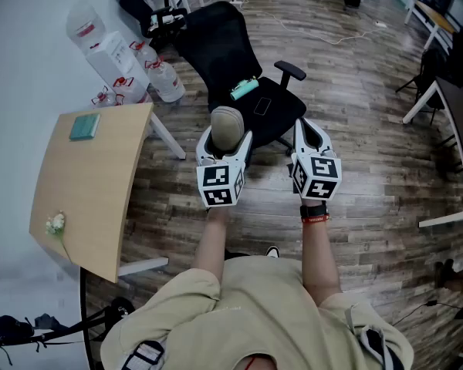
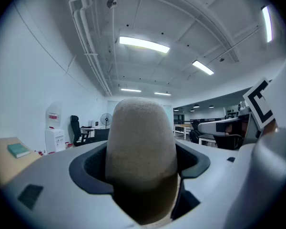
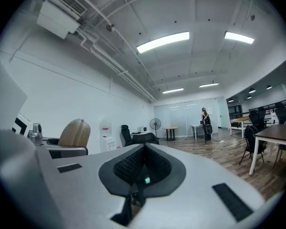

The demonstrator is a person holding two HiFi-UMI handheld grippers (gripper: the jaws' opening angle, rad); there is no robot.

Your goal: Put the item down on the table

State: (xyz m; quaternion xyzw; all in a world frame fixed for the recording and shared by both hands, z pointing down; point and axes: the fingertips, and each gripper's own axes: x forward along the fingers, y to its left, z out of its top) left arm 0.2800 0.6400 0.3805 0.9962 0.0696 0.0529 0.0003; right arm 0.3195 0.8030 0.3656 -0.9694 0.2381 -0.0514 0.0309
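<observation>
Well, over at the left stands the pale wooden counter point(image 1: 100, 206), with a teal book point(image 1: 84, 126) lying near its far end and a small whitish thing point(image 1: 55, 223), too small to make out, at its near edge. To the right of it, apart from the counter and above the wooden floor point(image 1: 370, 153), the person holds both forearms straight out from the body, side by side and close together, each hand behind a marker cube whose face is turned upward. The left claw point(image 1: 225, 145) points forward, away from the person, and is clamped on the item point(image 1: 226, 123), a tan piece with a rounded top; it stands upright between the two jaws and its dome rises above their tips, filling the middle of the left gripper view. It hangs in the air in front of the black office chair point(image 1: 231, 45). Just beside it on the right, at about the same height and pointing the same way, the right claw point(image 1: 312, 133) has its dark pads pressed together with nothing between them. A red band point(image 1: 314, 218) circles that wrist.
</observation>
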